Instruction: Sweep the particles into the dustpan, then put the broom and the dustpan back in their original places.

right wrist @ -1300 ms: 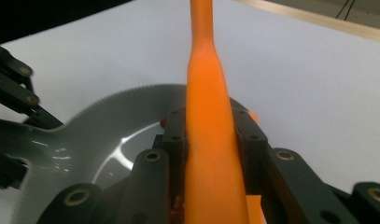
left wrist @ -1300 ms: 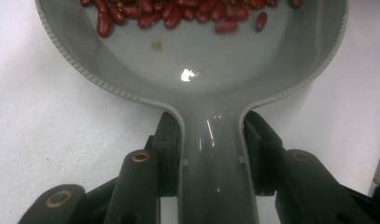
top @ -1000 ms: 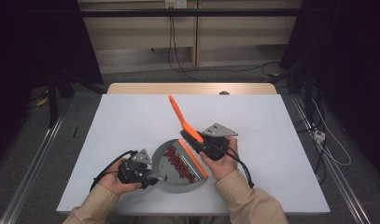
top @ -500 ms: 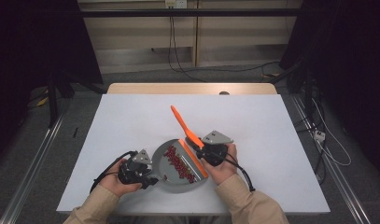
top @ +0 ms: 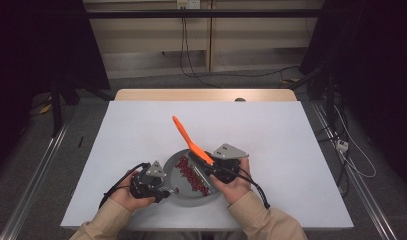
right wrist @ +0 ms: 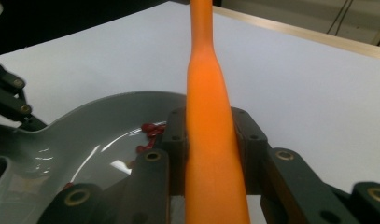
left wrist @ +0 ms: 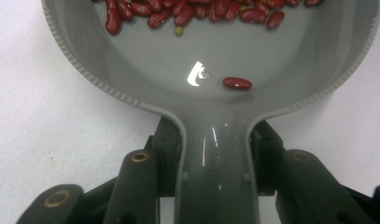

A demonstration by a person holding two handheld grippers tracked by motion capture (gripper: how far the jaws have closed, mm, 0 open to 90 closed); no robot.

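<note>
- Jaws of my left gripper (top: 167,189) clamped on the grey handle (left wrist: 216,177) of the pan (top: 176,194), one black jaw pressed to each side of it in the left gripper view.
- Pan sits on the white surface (top: 116,135), close to the near edge, between my two hands.
- Red beans (top: 191,175) lie in a band across the pan floor; one stray bean (left wrist: 237,83) rests alone nearer the handle, apart from the rest.
- My right gripper (top: 211,167) is shut tight around the orange spatula (top: 187,137); in the right gripper view its shaft (right wrist: 211,140) runs straight up between both jaws.
- Spatula tilts up and away from me, its free end high over the surface, its lower end at the pan's right rim.
- Open white surface spreads wide beyond the pan, left, right and far side alike.
- Far edge shows a wooden strip (top: 201,95); floor and cables (top: 351,150) lie off to the right.
</note>
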